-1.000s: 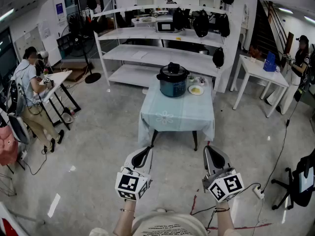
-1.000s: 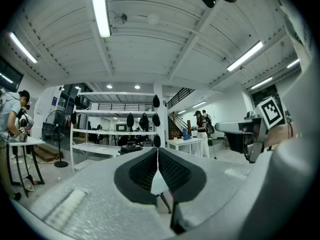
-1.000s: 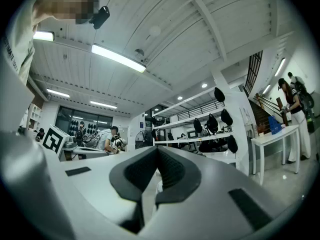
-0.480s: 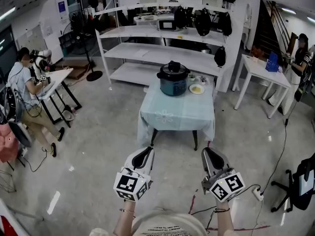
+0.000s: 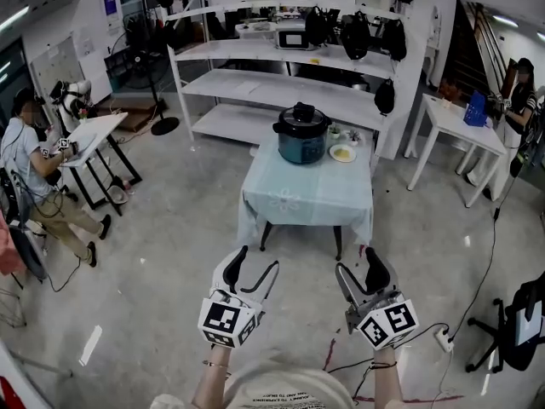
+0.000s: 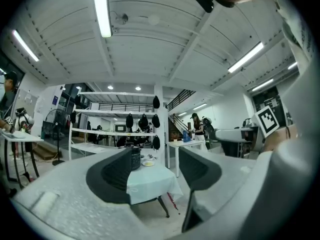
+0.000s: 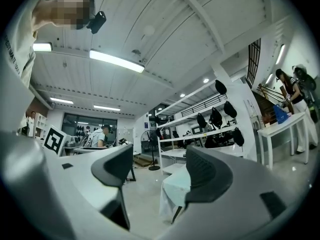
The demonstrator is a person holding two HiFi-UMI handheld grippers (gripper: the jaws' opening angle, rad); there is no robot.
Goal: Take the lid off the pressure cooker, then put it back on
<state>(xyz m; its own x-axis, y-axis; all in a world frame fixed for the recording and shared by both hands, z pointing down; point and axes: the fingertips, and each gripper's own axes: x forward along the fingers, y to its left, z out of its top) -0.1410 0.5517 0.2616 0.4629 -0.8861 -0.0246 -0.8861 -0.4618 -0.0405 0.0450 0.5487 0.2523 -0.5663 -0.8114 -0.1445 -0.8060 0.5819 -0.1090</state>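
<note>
Head view: pressure cooker (image 5: 302, 136) on far surface (image 5: 306, 203), lid (image 5: 301, 118) on.
Grippers: left hand-held gripper (image 5: 257, 260) and right hand-held gripper (image 5: 358, 262) just opened wide, both empty.
Progress: not begun; removal, refit remain.

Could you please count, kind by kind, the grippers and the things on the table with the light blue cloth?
Pressure cooker: 1
Plate: 1
Grippers: 2, left gripper, right gripper
Small items by the plate: too small to count
Total: 4

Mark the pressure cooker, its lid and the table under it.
pressure cooker (image 5: 301, 150): head view, on its blue side wall.
lid (image 5: 300, 123): head view, on the dark dome under the knob.
table (image 5: 306, 196): head view, on bare pale cloth in front.
</note>
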